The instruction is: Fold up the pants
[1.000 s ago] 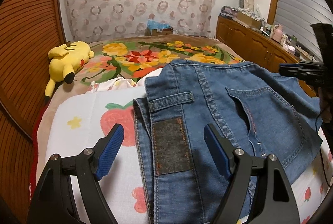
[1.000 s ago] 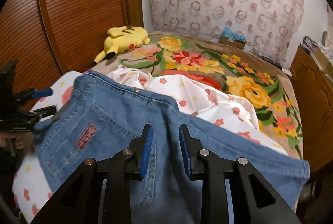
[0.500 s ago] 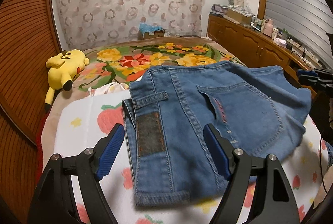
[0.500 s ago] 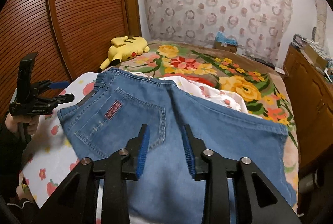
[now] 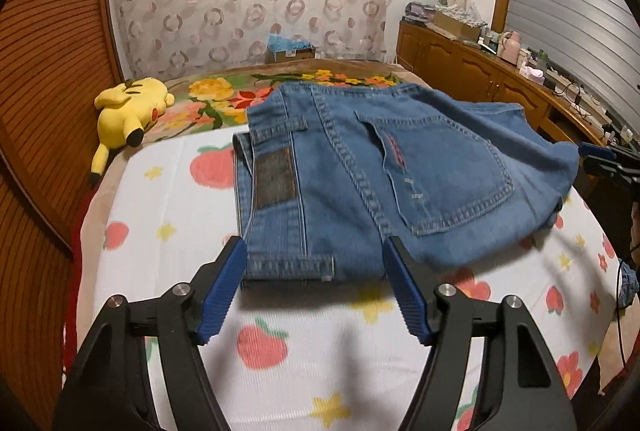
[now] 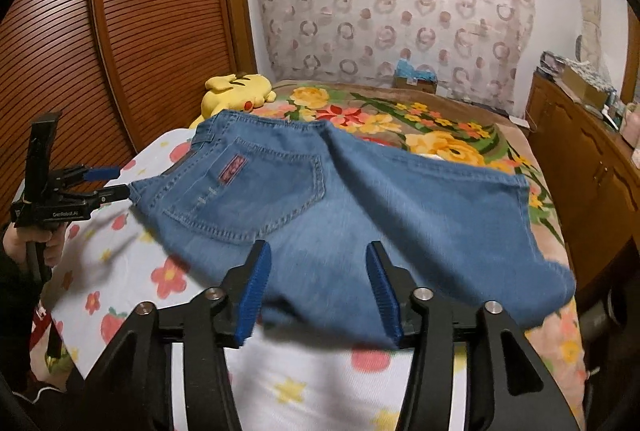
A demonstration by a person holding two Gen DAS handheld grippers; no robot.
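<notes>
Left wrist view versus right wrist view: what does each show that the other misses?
Only the left wrist view shows the dark waistband patch and the hem lying between the open left tool's blue pads. Only the right wrist view shows the hand gripping the left tool, and the jeans' far right edge. Both show the folded jeans with the back pocket, the yellow plush and the fruit-print sheet.

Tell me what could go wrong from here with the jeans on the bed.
1. Both the left gripper and right gripper are open and off the jeans, so nothing pins the fold; it may spring open.
2. The jeans' far corner lies at the bed edge and could slide off.
3. The strawberry-print sheet looks loose; dragging denim may bunch it.
</notes>
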